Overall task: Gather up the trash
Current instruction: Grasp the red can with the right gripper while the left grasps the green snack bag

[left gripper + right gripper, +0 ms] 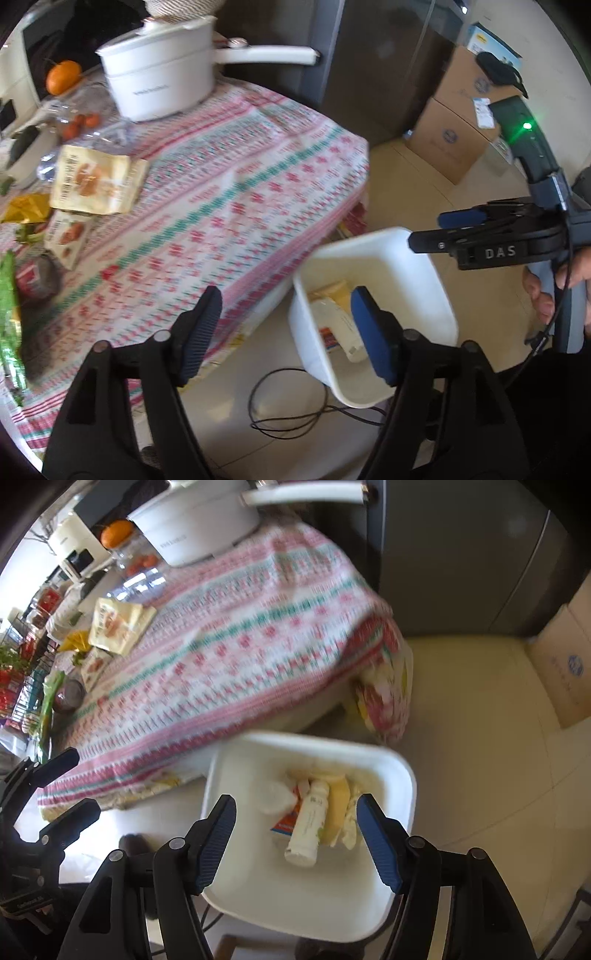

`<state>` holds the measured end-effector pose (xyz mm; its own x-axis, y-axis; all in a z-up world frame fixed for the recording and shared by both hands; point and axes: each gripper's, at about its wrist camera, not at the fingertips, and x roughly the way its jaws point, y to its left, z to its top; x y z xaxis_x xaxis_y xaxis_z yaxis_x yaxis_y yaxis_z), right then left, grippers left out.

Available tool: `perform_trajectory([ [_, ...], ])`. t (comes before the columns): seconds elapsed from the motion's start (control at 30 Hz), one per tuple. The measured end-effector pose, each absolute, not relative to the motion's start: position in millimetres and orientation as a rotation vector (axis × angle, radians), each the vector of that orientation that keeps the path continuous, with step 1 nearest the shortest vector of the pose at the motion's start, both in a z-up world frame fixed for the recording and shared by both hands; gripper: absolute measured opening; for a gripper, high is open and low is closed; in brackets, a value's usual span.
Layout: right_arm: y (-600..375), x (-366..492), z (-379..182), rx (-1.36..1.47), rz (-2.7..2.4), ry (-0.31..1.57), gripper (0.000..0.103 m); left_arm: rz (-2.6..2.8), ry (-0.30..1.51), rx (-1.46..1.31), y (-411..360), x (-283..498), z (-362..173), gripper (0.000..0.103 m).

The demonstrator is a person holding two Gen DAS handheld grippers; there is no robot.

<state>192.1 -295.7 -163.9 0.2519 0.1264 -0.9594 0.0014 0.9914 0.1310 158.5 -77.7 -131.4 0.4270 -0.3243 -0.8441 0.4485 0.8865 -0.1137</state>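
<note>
Both tongs [286, 334] [295, 843] open, empty; one white bin [402, 775]; one bottle [308, 825] inside.

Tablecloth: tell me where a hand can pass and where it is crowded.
Free: the tablecloth from the white pot to the corner above the white bin. Crowded: the far edge with the snack packets and the orange.

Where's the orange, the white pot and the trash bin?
orange [63, 76], left wrist view, middle of the fruit.
white pot [159, 86], left wrist view, its side wall.
trash bin [295, 904], right wrist view, bare near wall.
</note>
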Motion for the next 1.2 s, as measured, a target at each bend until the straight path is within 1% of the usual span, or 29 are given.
perform_trajectory([
  [0.2, -271.1, 202.3, -136.8, 0.062, 0.104, 1.2, 0.072, -0.373, 0.977, 0.117, -48.4, 166.4, -119.6, 0.081],
  [0.37, -247.8, 208.4, -116.8, 0.029, 0.12, 1.103, 0.073, -0.292, 0.948, 0.111, -26.4, 171.4, -112.8, 0.082],
  [0.43, -238.5, 210.1, -109.3, 0.016, 0.12, 1.062, 0.077, -0.255, 0.936, 0.113, -17.2, 173.8, -111.0, 0.083],
  [0.47, -233.4, 211.3, -105.7, 0.009, 0.115, 1.037, 0.083, -0.24, 0.931, 0.112, -13.3, 174.9, -110.1, 0.083],
  [0.6, -214.4, 215.9, -94.2, -0.018, 0.112, 0.956, 0.084, -0.181, 0.9, 0.107, 5.7, 177.3, -104.1, 0.083],
  [0.77, -193.2, 223.9, -92.3, -0.043, 0.119, 0.927, 0.085, -0.121, 0.89, 0.104, 26.7, 180.9, -100.1, 0.084],
  [0.93, -173.5, 230.4, -98.9, -0.044, 0.144, 0.938, 0.085, -0.022, 0.906, 0.095, 58.4, 188.8, -101.6, 0.084],
  [1.2, -147.1, 243.5, -115.3, -0.039, 0.171, 0.982, 0.085, 0.204, 1.005, 0.08, 140.0, 214.9, -121.9, 0.084],
])
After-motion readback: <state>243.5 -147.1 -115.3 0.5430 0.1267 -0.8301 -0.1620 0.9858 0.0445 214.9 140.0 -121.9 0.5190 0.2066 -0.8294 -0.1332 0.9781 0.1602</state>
